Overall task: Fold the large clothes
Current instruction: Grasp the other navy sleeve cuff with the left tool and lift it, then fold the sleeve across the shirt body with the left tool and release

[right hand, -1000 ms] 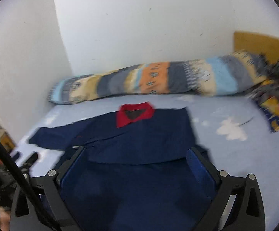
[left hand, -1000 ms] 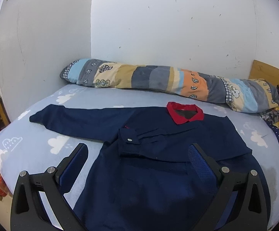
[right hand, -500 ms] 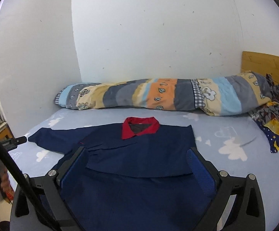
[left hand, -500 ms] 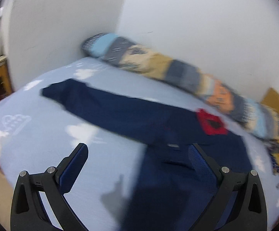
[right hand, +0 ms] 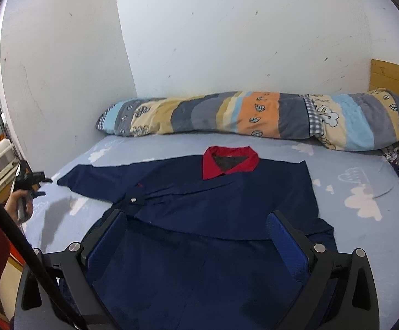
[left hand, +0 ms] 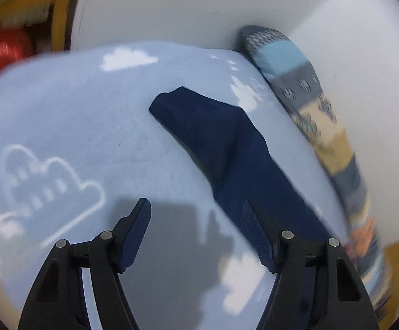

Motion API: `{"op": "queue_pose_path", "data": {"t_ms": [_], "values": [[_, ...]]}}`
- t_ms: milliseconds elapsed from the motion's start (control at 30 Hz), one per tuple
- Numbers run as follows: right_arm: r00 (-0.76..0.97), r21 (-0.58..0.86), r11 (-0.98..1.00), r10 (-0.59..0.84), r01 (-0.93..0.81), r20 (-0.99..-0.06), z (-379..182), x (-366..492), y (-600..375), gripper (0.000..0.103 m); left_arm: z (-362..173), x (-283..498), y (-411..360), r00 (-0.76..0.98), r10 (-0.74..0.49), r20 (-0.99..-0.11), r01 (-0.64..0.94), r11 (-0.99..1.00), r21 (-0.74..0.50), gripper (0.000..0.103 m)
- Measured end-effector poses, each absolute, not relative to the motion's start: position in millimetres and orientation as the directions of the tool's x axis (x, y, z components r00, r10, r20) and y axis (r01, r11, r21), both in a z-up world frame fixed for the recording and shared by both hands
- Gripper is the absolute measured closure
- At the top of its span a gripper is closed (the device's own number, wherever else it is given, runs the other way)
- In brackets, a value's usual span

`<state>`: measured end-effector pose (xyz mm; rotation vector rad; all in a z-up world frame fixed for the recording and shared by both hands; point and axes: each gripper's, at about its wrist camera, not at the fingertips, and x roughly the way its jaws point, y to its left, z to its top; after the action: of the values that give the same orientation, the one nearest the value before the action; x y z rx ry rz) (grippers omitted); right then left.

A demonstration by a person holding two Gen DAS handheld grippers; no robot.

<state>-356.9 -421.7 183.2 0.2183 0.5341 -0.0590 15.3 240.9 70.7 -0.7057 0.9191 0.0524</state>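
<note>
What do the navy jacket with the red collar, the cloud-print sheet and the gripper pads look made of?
Navy jacket with red collar: matte woven cloth, probably cotton; it holds flat folds and has a metal snap.
Light blue cloud-print sheet: soft, slightly fuzzy fabric, no sheen.
Blue finger pads: textured, rubbery-looking, on black hard-plastic arms; material uncertain.

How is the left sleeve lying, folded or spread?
Spread. The sleeve lies flat and straight on the bed, stretched out from the jacket.

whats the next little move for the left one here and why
Probably ease the left hand-held gripper forward onto the cuff end of the outstretched sleeve and pinch it. Its jaws have just been closing with nothing between them, and that sleeve is not yet folded over the navy shirt.
</note>
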Motion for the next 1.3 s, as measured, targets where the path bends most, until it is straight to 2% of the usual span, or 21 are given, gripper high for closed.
{"op": "queue_pose_path", "data": {"t_ms": [233, 467, 533, 567, 600, 700, 933, 1133, 1300], "values": [[0.814, 0.165, 0.977, -0.014, 0.134, -0.581, 158, -335, -420, 0.000, 14, 68, 262, 0.691, -0.400, -0.602, -0.343, 0.551, -0.761, 0.035], [0.777, 0.133, 0.980, -0.032, 0.148, -0.629, 138, -321, -419, 0.000, -14, 105, 267, 0.799, -0.411, -0.440, -0.274, 0.403, -0.873, 0.035], [0.773, 0.127, 0.981, -0.032, 0.146, -0.634, 136, -318, -418, 0.000, -9, 110, 263, 0.808, -0.368, -0.461, -0.283, 0.443, -0.850, 0.062], [0.772, 0.121, 0.982, -0.035, 0.144, -0.635, 135, -318, -418, 0.000, -6, 115, 260, 0.796, -0.361, -0.486, -0.292, 0.473, -0.831, 0.085], [0.771, 0.115, 0.983, -0.039, 0.145, -0.635, 135, -317, -417, 0.000, 1, 118, 255, 0.789, -0.353, -0.503, -0.288, 0.510, -0.810, 0.096], [0.773, 0.110, 0.982, -0.050, 0.153, -0.632, 136, -318, -418, 0.000, 32, 115, 238, 0.789, -0.299, -0.537, -0.246, 0.647, -0.722, 0.096], [0.809, 0.158, 0.966, -0.075, 0.204, -0.583, 154, -334, -436, 0.000, 122, 95, 181, 0.795, -0.301, -0.526, -0.095, 0.795, -0.599, 0.096], [0.857, 0.208, 0.940, -0.137, 0.270, -0.496, 181, -364, -457, 0.000, 220, 74, 92, 0.790, -0.394, -0.471, 0.073, 0.822, -0.565, 0.096], [0.872, 0.240, 0.912, -0.200, 0.332, -0.446, 196, -393, -484, 0.000, 300, 43, -15, 0.758, -0.501, -0.418, 0.245, 0.813, -0.528, 0.096]]}}
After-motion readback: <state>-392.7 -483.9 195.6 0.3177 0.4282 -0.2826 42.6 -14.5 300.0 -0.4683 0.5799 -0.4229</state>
